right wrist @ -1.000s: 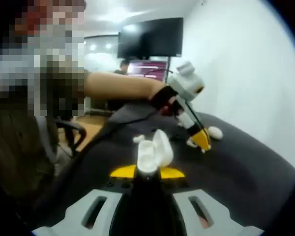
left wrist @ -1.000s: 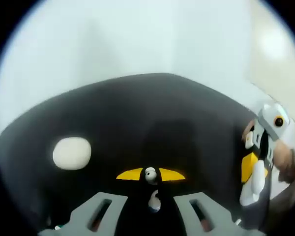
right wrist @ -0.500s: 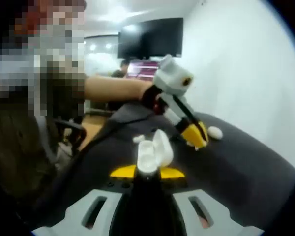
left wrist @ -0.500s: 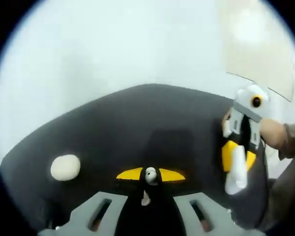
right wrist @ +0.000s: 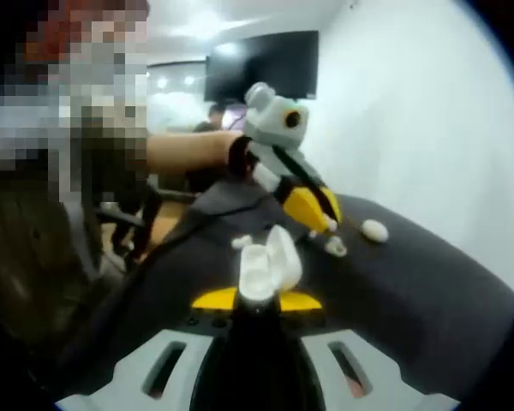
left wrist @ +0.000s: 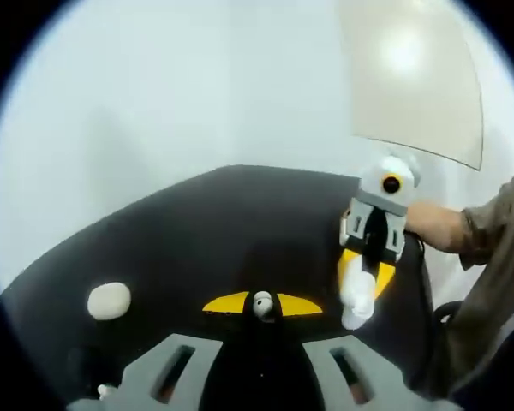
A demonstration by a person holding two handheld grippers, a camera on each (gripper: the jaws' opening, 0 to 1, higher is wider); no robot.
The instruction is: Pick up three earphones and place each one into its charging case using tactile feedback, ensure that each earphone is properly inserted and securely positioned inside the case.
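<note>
Right now the left tongs (left wrist: 263, 306) pinch 1 white earphone (left wrist: 263, 304) between their yellow tips, jaws drawn narrow on it, lifted above the black desk (left wrist: 240, 223). In the right gripper view those same left tongs (right wrist: 323, 224) hang over the desk (right wrist: 411, 282) with the earphone (right wrist: 330, 226) at their tip, angled downward and toward the open case.

Across from them, the right tongs (right wrist: 257, 295) are clamped on an open white charging case (right wrist: 268, 264), lid swung up, the mouth turned upward so an earphone can drop in from above. That grip seems meant to steady the case while the other hand does the inserting. In the left gripper view the right tongs (left wrist: 360, 287) and the held case (left wrist: 356, 295) sit just to the right of the earphone, near but apart from it.

Elsewhere, a closed oval white case (left wrist: 109, 300) rests on the desk at the left, well apart from both tongs; the right gripper view shows it too (right wrist: 374, 230). A second small white piece, likely another earphone (right wrist: 335, 247), lies on the desk just below the left tongs, and a third white bit (right wrist: 242, 242) lies behind the open case. A dark monitor (right wrist: 261, 65) hangs on the far wall.

My reading: the carried earphone is being brought to the open case, not yet seated.
</note>
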